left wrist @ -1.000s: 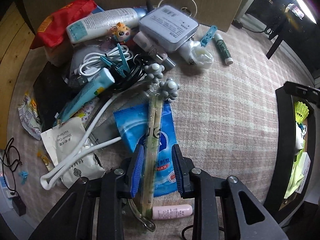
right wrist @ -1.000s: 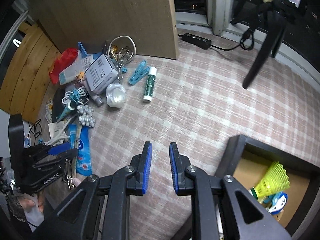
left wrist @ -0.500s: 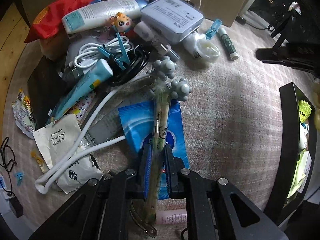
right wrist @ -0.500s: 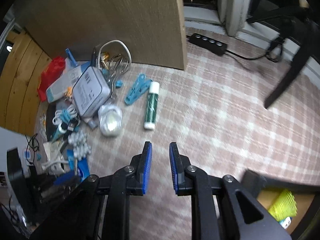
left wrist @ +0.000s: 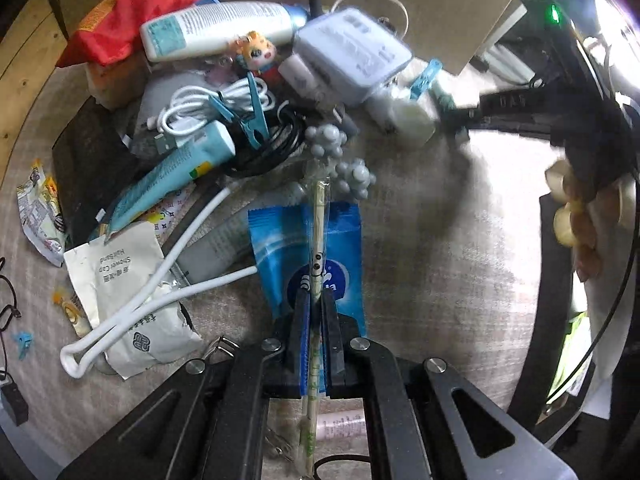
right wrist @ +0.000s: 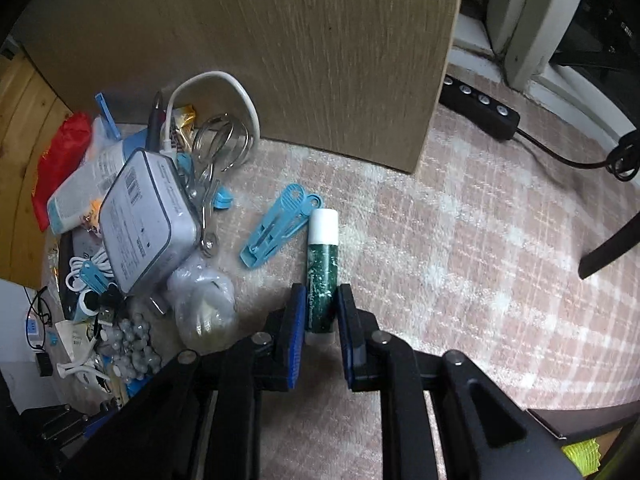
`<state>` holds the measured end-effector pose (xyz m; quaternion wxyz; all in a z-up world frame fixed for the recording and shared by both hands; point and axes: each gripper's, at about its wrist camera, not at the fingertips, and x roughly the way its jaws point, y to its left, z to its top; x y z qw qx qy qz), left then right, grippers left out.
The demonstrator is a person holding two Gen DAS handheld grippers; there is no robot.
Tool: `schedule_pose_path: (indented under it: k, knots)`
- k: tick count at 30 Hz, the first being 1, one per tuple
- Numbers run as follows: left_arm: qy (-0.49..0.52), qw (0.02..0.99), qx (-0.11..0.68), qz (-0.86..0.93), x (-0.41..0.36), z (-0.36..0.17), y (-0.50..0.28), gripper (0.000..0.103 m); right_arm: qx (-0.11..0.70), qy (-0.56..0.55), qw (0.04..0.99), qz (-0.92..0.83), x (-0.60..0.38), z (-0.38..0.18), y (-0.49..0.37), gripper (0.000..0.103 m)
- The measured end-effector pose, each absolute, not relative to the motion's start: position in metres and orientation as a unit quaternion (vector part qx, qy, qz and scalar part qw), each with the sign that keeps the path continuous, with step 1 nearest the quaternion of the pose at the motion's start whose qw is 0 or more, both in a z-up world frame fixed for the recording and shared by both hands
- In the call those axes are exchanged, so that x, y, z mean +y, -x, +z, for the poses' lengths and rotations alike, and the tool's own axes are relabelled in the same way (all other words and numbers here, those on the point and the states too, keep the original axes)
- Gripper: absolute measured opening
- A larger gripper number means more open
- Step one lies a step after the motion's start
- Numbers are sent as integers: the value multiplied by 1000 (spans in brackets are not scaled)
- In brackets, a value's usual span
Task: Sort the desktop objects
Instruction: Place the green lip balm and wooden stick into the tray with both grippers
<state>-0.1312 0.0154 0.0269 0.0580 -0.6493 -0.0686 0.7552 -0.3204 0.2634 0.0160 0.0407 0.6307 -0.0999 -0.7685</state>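
My left gripper (left wrist: 316, 308) points down and is shut on a long thin stick in a clear wrapper (left wrist: 319, 216). The stick lies across a blue tissue packet (left wrist: 276, 248), and its far end reaches grey bead clusters (left wrist: 336, 156). In the right wrist view, my right gripper (right wrist: 320, 312) is low over the checked cloth. A green tube with a white cap (right wrist: 322, 272) lies between its blue pads (right wrist: 298, 320). The jaws are closing and touch both sides of the tube. A hand (left wrist: 576, 216) holding that gripper shows at the right of the left view.
A heap fills the left: a white box (right wrist: 144, 216), a lotion bottle (left wrist: 216, 28), a red bag (left wrist: 132, 24), white cables (left wrist: 160, 280), a blue clothespin (right wrist: 280, 224) and a bagged item (right wrist: 204, 308). A wooden board (right wrist: 280, 40) stands behind. A black box edge (right wrist: 568, 420) lies at the right.
My left jaws closed from wide apart onto the wrapped stick. My right gripper came down toward the heap, now straddles the green tube, and its jaws narrowed.
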Motion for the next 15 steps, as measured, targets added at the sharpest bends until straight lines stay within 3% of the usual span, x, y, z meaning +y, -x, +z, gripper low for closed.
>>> schedule_pose_path:
  k: [7, 15]
  knots:
    - [624, 69, -79, 774, 31, 64, 116, 4, -121, -630, 47, -766, 273, 29, 286, 16]
    - [599, 103, -63, 792, 67, 107, 141, 4, -137, -600, 51, -786, 302, 84, 216, 16]
